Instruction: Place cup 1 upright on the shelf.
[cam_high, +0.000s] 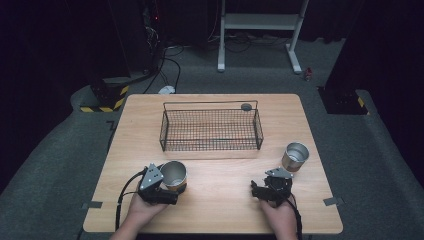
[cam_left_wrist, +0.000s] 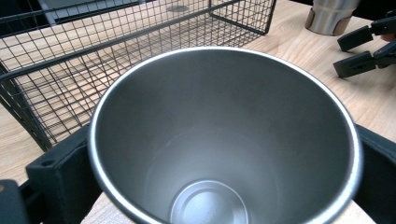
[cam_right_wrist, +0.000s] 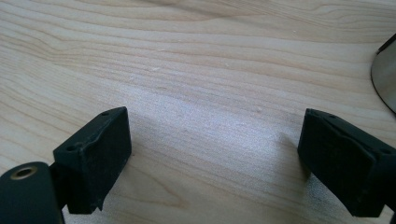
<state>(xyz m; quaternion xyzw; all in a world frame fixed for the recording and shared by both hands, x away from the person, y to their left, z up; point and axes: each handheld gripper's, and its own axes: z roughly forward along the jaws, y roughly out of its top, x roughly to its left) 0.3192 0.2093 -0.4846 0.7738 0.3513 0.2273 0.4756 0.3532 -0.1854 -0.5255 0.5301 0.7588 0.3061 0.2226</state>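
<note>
High view: my left gripper (cam_high: 172, 187) sits at the near left of the table (cam_high: 220, 210), its jaws on either side of a steel cup (cam_high: 173, 175). The cup stands upright, open mouth up, just in front of the wire basket (cam_high: 210, 129). Basket is mid-table, toward the far edge, nothing in it that I can make out; a small dark disc (cam_high: 246, 106) lies at its far right corner.

Left gripper view: the cup (cam_left_wrist: 224, 140) is between my two black jaws, one pressing each side of the wall just under the rim. Pinched, then. Inside bare, bottom ring visible. Basket (cam_left_wrist: 93, 70) just beyond it, mesh close to the rim. Further right, a second cup (cam_left_wrist: 329, 16) on the wood, and the tips of my other gripper (cam_left_wrist: 364, 49) near it.

Right gripper view: my right gripper (cam_right_wrist: 212, 158) is spread wide, jaws well apart over bare wood (cam_right_wrist: 210, 70), gripping nothing. A curved steel edge (cam_right_wrist: 385, 77) at the right, the second cup's side, apart from the jaw.

High view again: right gripper (cam_high: 260, 192) near right of the table, second cup (cam_high: 295, 156) upright just beyond it, not touching. My hands hold both tools from the near edge.
</note>
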